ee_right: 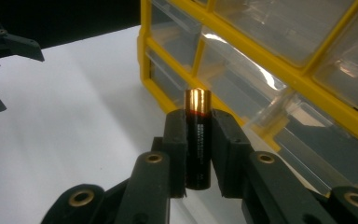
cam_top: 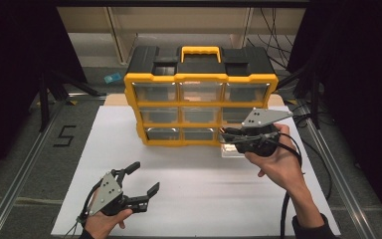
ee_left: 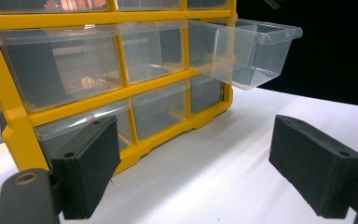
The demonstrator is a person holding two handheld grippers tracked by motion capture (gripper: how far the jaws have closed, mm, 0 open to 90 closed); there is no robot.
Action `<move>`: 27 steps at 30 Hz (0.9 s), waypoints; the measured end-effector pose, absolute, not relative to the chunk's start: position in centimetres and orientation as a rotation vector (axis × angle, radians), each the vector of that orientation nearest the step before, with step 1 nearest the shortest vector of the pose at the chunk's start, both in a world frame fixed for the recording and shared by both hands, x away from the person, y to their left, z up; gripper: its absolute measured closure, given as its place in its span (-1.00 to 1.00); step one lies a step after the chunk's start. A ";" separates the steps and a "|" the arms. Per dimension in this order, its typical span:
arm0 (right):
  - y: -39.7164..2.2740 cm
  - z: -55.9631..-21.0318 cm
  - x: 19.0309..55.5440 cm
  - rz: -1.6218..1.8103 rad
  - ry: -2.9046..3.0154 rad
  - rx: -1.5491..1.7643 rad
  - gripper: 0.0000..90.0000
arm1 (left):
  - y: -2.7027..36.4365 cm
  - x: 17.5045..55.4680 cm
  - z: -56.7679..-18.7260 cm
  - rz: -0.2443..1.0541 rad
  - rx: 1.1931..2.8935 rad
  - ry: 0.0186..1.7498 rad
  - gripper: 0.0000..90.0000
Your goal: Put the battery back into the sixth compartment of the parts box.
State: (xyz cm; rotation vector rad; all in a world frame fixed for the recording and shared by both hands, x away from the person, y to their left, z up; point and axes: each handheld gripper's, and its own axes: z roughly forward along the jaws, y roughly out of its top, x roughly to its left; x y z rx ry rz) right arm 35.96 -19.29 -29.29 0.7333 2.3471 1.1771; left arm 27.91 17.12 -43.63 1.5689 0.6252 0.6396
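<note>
A yellow and black organizer [cam_top: 199, 102] with clear drawers stands at the back of a white board [cam_top: 199, 199]. Its middle-right drawer [ee_left: 249, 51] is pulled out and looks empty. My right gripper [cam_top: 225, 133] hovers in front of that corner, pointing left. It is shut on a black battery [ee_right: 197, 140] with a copper end, held upright between the pads. My left gripper [cam_top: 144, 178] is held near the board's front left. In its own view the left gripper [ee_left: 200, 163] stands wide open with nothing between the pads.
The organizer's other drawers [ee_left: 60, 60] are pushed in. The organizer has a yellow carry handle [cam_top: 200, 51] on top. Metal rails [cam_top: 25, 164] run along both sides of the board. Dark stands and cables [cam_top: 303, 84] sit at the back right.
</note>
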 end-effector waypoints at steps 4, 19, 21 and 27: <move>-19.7 -29.2 36.1 1.178 2.328 0.732 0.71 | 17.1 27.9 -43.6 0.639 1.568 0.627 -0.65; -21.7 -29.3 36.7 1.153 2.305 0.793 0.71 | 17.1 27.9 -43.6 0.639 1.568 0.626 -0.65; -22.0 -29.4 36.9 1.146 2.308 0.797 0.71 | 17.1 27.9 -43.6 0.638 1.569 0.627 -0.65; -22.8 -29.6 37.3 1.138 2.296 0.823 0.71 | 17.1 27.9 -43.6 0.638 1.569 0.627 -0.65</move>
